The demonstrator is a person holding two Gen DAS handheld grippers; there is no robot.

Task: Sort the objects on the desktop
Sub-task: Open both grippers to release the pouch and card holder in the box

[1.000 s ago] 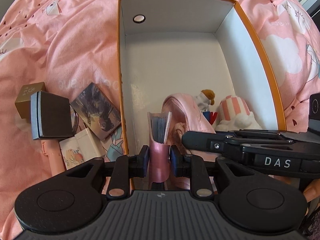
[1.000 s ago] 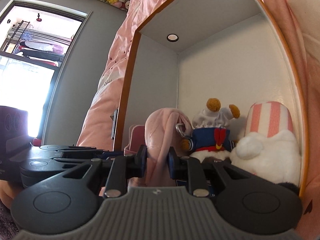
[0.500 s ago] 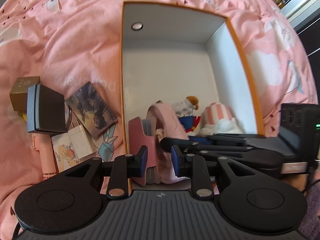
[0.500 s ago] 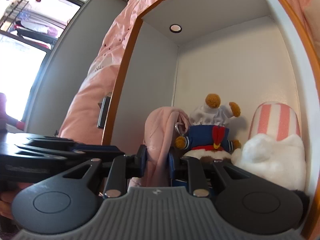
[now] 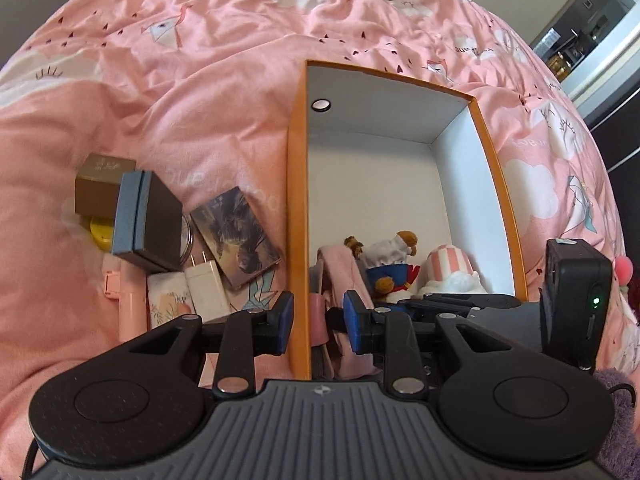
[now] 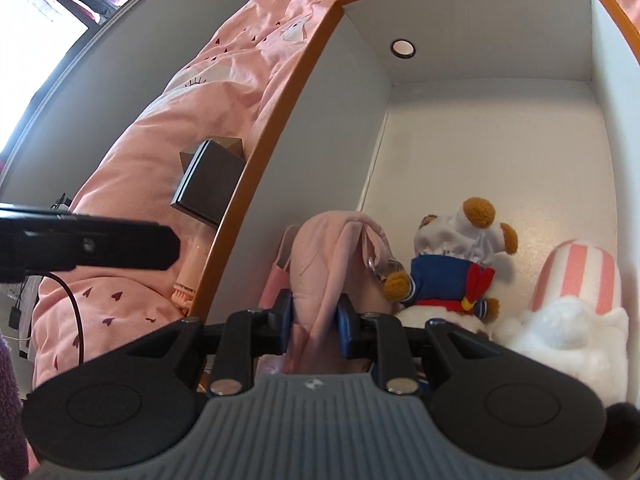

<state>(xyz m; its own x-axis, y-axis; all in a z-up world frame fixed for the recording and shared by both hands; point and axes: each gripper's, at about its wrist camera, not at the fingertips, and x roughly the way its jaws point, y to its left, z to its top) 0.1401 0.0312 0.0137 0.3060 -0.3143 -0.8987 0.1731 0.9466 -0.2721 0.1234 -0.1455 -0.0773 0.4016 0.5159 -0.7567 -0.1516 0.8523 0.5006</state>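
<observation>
An orange-rimmed white box (image 5: pixel 298 200) lies on the pink bedspread. Inside at its near end are a pink plush (image 6: pixel 332 256), a bear in a blue sailor suit (image 6: pixel 452 272), a pink-striped white plush (image 6: pixel 576 300) and a small pink card holder (image 6: pixel 276 276). My right gripper (image 6: pixel 314 326) is shut on the pink plush. My left gripper (image 5: pixel 319 322) is open and empty, its fingers either side of the box's left wall. Left of the box lie a dark square box (image 5: pixel 148 220), a picture card (image 5: pixel 234 242), a white charger (image 5: pixel 206 284) and a pink stick (image 5: pixel 128 300).
A gold box (image 5: pixel 100 184) and a yellow item (image 5: pixel 102 232) sit behind the dark box. A floral packet (image 5: pixel 168 296) lies by the charger. The far part of the box floor (image 5: pixel 376 184) is bare white. A doorway (image 5: pixel 592 20) shows at upper right.
My left gripper let go of the pink card holder, opened and drew back and up; the holder now stands in the box. My right gripper stays shut on the pink plush.
</observation>
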